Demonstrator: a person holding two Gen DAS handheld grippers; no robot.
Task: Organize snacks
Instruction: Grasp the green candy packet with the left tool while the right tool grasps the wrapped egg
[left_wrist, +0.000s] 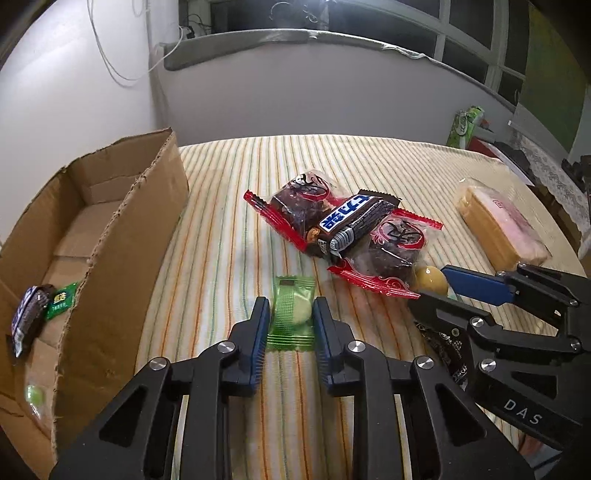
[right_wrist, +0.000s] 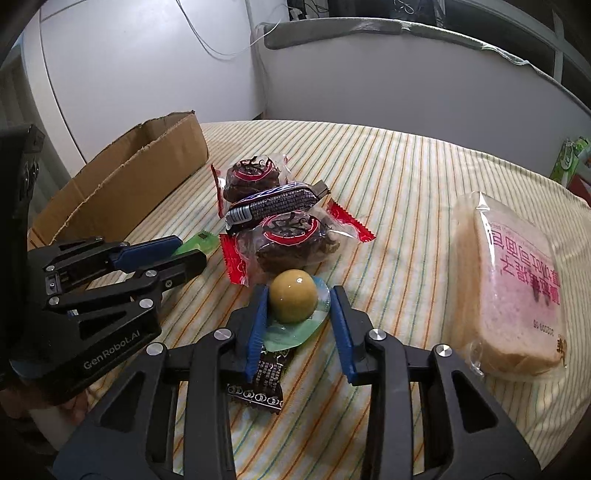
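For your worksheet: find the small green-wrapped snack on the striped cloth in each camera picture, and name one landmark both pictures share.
Left wrist view: the green-wrapped snack lies bottom centre, between the camera's own blue pads.
Right wrist view: only its tip shows at middle left, behind the left hand-held gripper.
Shared landmark: the cardboard box, at the left in both.

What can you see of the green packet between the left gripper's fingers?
The green packet is a small, translucent green wrapper with crimped ends and a pale round sweet inside. It lies flat on the striped cloth, lengthwise between the fingers of the left gripper. Both blue pads sit against its sides. Nothing else touches it; the box stands to its left.
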